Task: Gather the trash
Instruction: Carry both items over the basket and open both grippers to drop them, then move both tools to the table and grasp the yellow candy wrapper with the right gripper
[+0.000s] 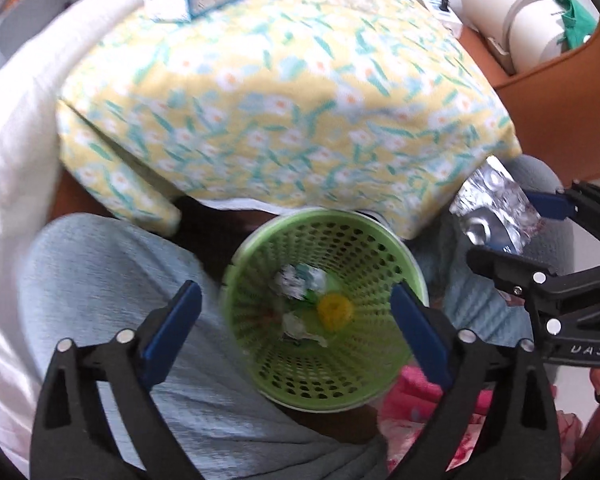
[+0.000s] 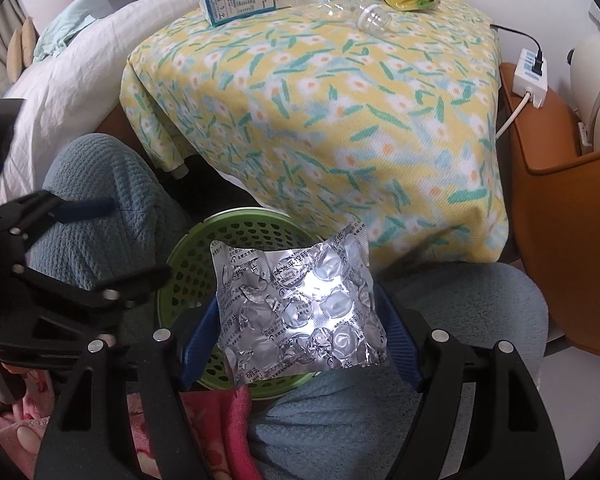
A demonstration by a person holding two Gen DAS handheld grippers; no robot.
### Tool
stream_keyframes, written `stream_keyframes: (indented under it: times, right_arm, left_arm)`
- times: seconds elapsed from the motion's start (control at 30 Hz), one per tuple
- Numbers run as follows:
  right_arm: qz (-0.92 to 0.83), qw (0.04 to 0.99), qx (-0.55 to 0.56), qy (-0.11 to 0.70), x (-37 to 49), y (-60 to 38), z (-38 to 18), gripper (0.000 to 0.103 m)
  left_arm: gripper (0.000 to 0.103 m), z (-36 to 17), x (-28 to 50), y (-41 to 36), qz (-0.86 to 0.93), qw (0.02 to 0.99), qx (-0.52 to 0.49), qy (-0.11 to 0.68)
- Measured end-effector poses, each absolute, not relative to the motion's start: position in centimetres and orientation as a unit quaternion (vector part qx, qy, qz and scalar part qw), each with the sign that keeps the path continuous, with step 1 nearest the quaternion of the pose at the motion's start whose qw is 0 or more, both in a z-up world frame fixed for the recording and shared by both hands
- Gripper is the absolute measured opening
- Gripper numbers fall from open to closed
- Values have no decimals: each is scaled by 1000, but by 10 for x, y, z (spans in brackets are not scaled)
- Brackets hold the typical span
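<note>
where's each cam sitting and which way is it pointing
Left wrist: on the left gripper, open, pointing steeply down into the green basket; the person's knees show.
Right wrist: on the right gripper, pointing down, shut on the foil blister pack; knees again.
Shared: basket, blister pack, floral cloth, each other's gripper.

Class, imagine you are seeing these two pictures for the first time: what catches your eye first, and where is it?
First, the shiny silver blister pack gripped in the right tongs, held just above the green perforated basket between the person's knees. Next, the left tongs gaping open over that basket, with scraps and a yellow cap at its bottom. Behind, a yellow flowered cloth carries a blue carton at its far edge.
</note>
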State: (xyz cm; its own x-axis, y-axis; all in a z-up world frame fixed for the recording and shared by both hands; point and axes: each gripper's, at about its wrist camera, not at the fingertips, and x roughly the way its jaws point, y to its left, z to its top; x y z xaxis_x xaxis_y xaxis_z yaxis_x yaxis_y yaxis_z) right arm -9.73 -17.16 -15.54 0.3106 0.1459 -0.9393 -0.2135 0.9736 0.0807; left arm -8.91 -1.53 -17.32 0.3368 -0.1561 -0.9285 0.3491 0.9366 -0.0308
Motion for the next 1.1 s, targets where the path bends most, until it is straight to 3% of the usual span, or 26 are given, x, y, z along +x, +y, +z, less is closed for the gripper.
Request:
stream_keyframes:
  times: [0.23, 0.33, 0.4, 0.47, 1.1]
  right_arm:
    - [113, 801, -18, 588, -93, -172, -166, 76]
    - [119, 797, -19, 592, -92, -167, -171, 82]
    - [127, 794, -16, 595, -90, -161, -173, 95]
    - [126, 796, -15, 592, -90, -158, -171, 100]
    - [107, 817, -5, 566, -77, -169, -142, 100]
  left_arm:
    - [95, -144, -84, 8, -114, 843, 100, 517]
    - [95, -134, -82, 19, -99, 852, 94, 505]
    - [95, -130, -80, 24, -91, 856, 93, 500]
    - [95, -130, -80, 26, -88, 857, 90, 500]
    - [95, -121, -68, 33, -83, 863, 80, 493]
